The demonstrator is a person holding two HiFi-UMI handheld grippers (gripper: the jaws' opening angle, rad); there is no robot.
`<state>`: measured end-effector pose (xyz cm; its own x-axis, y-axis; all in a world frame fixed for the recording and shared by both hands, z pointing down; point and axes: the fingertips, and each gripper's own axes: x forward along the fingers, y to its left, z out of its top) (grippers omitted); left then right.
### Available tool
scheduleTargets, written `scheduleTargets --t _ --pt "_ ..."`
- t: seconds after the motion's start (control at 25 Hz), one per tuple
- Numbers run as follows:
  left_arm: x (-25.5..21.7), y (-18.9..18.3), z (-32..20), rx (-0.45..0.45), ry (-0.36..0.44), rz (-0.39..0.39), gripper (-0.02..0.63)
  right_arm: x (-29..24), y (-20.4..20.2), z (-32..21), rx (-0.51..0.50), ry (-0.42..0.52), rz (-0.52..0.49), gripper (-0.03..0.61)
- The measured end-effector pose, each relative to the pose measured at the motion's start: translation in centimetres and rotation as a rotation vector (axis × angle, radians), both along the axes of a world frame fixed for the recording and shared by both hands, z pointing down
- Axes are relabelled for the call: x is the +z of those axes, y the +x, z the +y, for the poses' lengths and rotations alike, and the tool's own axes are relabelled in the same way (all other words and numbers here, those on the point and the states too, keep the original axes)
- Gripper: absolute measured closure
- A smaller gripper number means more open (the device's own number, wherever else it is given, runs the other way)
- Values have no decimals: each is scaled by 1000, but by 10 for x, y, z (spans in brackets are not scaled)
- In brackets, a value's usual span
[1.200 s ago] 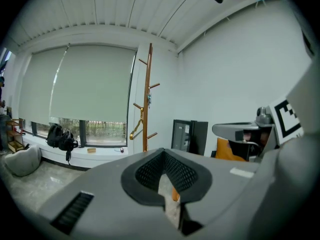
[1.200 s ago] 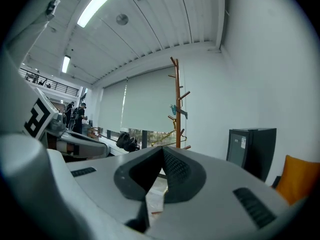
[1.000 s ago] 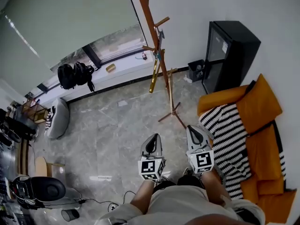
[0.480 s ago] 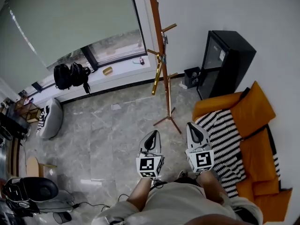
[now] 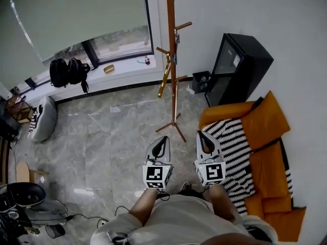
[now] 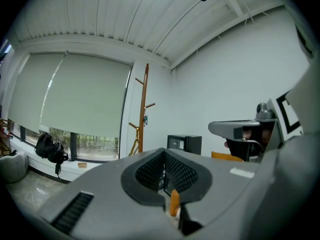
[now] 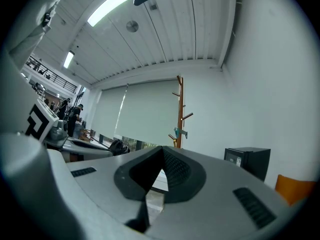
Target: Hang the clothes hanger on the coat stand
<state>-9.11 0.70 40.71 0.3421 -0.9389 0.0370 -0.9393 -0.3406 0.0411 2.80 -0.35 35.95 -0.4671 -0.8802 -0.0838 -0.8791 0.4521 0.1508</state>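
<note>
The wooden coat stand rises from the floor by the white wall. A yellow clothes hanger hangs from one of its pegs, slanting down to the left. Both grippers are held side by side in front of the person, well short of the stand's base. My left gripper is shut and empty, and my right gripper is shut and empty too. Beyond the closed jaws in the left gripper view are the stand and the hanger. The right gripper view has the stand past its closed jaws.
A black cabinet stands right of the stand, with a small black bin beside it. An orange sofa with a striped blanket is at right. A black backpack sits on the window sill, and a grey beanbag lies at left.
The head view has swung, so the stand now looks more upright and sits further left. Both grippers stay shut and side by side, shifted slightly left in the picture.
</note>
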Motion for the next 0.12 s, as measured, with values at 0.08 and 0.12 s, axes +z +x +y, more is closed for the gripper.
scheduleTargets --t 0.08,0.12 --pt "1 3 0 7 -3 -3 604 1 1 -1 1 -6 0 574" --pt "2 5 0 9 -4 -5 604 2 1 -1 2 -10 0 574"
